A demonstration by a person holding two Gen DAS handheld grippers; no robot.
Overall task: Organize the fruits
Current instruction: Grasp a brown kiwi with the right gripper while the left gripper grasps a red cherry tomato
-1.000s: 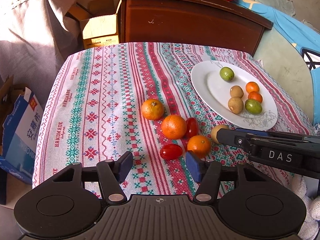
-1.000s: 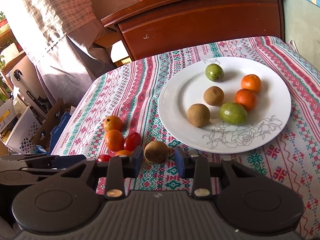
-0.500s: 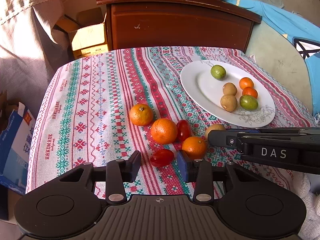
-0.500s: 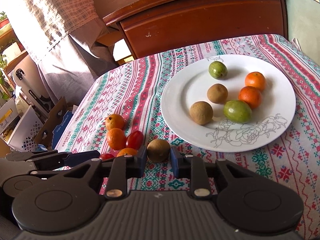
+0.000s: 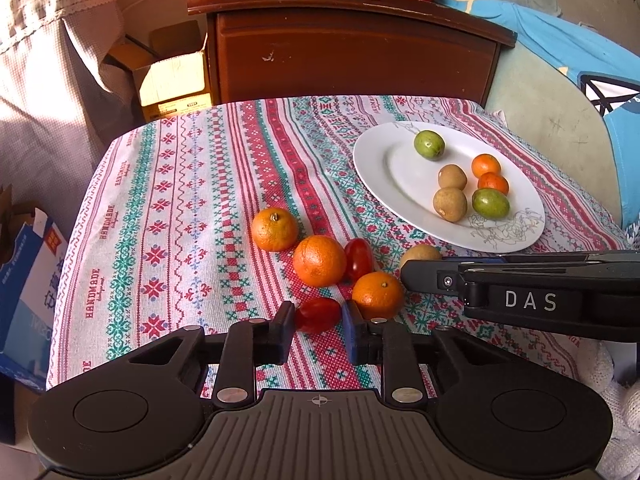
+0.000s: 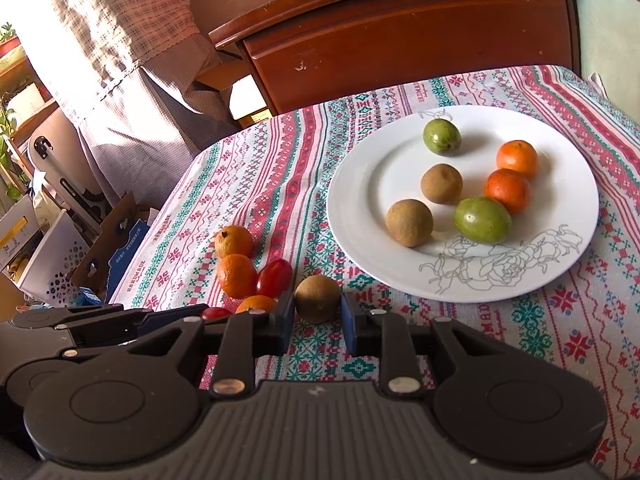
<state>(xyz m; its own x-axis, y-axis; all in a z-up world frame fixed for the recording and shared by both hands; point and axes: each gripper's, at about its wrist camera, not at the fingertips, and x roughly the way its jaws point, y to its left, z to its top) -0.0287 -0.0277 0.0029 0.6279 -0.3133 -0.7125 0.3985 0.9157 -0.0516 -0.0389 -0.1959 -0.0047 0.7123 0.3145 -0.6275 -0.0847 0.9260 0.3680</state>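
Both grippers clamped on fruit beside the plate.

Left gripper (image 5: 318, 322): jaws have just closed onto a red tomato (image 5: 317, 314) on the tablecloth (image 5: 168, 200). Right gripper (image 6: 318, 314): pads pressed on a brown fruit (image 6: 318, 298) near the plate (image 6: 360, 184) rim. Plate holds 6 fruits: 2 green, 2 brown, 2 orange. 3 oranges (image 5: 319, 260) and 1 more tomato lie loose on the cloth.
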